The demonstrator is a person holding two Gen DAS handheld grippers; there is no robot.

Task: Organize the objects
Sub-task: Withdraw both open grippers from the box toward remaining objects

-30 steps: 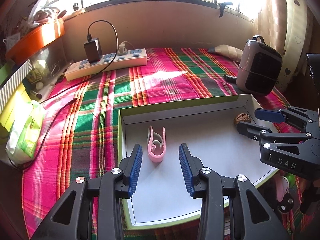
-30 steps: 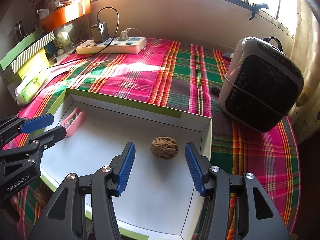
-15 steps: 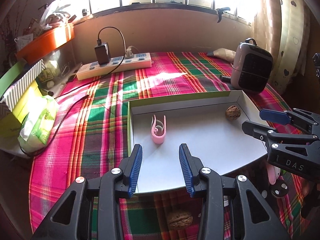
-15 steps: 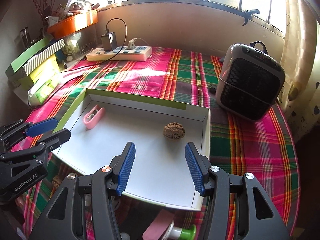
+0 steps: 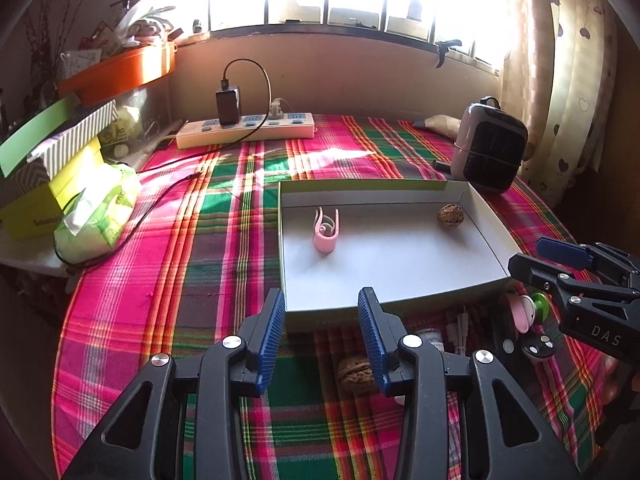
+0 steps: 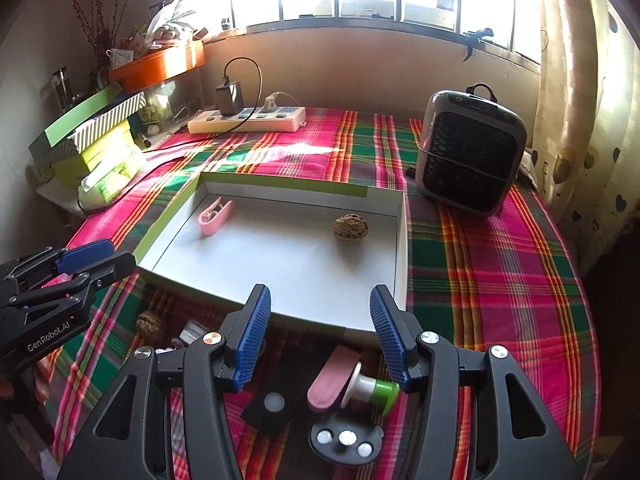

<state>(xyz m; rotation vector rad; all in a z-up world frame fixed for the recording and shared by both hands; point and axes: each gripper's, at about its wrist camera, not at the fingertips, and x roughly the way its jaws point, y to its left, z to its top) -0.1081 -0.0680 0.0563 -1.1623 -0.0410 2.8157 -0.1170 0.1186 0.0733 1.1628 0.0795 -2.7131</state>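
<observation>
Both grippers have drawn back from the white tray [image 5: 400, 264] since a second ago, uncovering clutter on its near side. Left gripper [image 5: 321, 334]: jaws apart, empty. Right gripper [image 6: 320, 334]: jaws apart, empty. Near the tray's front wall: a wrinkled walnut [image 5: 354, 374], a pink-and-green roller [image 6: 352, 388], a black round disc [image 6: 345, 438]. Inside the tray: a pink plastic clip [image 5: 326, 230] at left, a second walnut [image 6: 350, 228] at right. Beyond the tray: plaid cloth [image 5: 192, 248], a dark grilled heater [image 6: 468, 156], a white power strip [image 5: 246, 130], a sunlit window.
</observation>
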